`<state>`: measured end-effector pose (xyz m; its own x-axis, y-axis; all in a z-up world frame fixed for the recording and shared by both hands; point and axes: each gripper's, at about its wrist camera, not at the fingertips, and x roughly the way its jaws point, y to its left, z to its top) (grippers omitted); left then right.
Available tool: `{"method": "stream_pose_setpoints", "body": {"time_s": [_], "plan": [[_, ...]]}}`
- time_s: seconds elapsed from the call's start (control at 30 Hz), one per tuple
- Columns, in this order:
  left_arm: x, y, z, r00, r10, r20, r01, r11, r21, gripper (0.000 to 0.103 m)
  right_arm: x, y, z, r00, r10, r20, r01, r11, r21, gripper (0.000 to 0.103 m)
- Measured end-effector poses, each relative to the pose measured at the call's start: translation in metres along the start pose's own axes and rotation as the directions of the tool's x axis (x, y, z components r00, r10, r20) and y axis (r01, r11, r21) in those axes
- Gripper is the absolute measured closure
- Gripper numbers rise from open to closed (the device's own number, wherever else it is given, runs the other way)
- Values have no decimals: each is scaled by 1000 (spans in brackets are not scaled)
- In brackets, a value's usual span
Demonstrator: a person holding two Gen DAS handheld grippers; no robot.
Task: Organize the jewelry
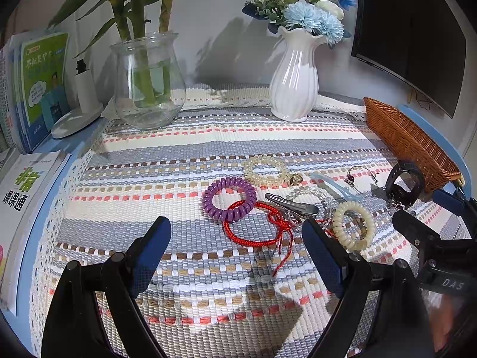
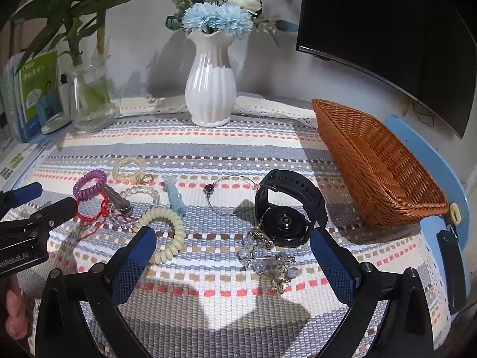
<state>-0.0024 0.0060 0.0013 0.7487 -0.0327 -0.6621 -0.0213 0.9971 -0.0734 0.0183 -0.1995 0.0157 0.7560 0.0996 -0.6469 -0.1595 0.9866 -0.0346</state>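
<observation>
Jewelry lies scattered on a striped woven mat (image 1: pixel 179 155). In the left wrist view my left gripper (image 1: pixel 235 238) is open, just short of a red cord bracelet (image 1: pixel 253 223) and a purple coil band (image 1: pixel 229 198). A cream coil band (image 1: pixel 353 225), a silver clip (image 1: pixel 293 205) and a clear bead bracelet (image 1: pixel 265 169) lie close by. In the right wrist view my right gripper (image 2: pixel 232 247) is open, with a black watch (image 2: pixel 287 205) and a crystal bead charm (image 2: pixel 268 259) between its fingers. A wire bangle (image 2: pixel 231 194) lies beyond. An empty wicker basket (image 2: pixel 375 173) stands at the right.
A white vase (image 2: pixel 210 89) with blue flowers and a glass jar (image 1: pixel 147 83) with a plant stand at the back. Books (image 1: pixel 38 89) stand at the left. A dark monitor (image 2: pixel 387 29) hangs at the right. The table has a blue edge (image 2: pixel 447 208).
</observation>
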Motion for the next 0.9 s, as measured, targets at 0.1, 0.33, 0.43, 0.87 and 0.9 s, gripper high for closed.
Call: {"method": "stream_pose_setpoints", "body": {"time_s": [0.1, 0.33, 0.43, 0.87, 0.9], "plan": [[0, -1, 0, 1000, 1, 1, -1, 1000, 0, 12, 0, 0, 0, 1000, -1, 0, 1, 1000, 0, 1], [1, -2, -1, 1000, 1, 0, -1, 1000, 0, 12, 0, 1, 0, 1000, 2, -3, -2, 1000, 1, 1], [1, -2, -1, 1000, 1, 0, -1, 1000, 0, 12, 0, 1, -1, 1000, 2, -3, -2, 1000, 0, 1], [-5, 2, 0, 999, -45, -28, 45, 999, 1, 13, -3, 0, -1, 1000, 9, 9, -9, 1000, 2, 1], [-8, 4, 0, 998, -50, -37, 50, 999, 9, 13, -4, -1, -1, 1000, 18, 6, -18, 1000, -1, 1]]}}
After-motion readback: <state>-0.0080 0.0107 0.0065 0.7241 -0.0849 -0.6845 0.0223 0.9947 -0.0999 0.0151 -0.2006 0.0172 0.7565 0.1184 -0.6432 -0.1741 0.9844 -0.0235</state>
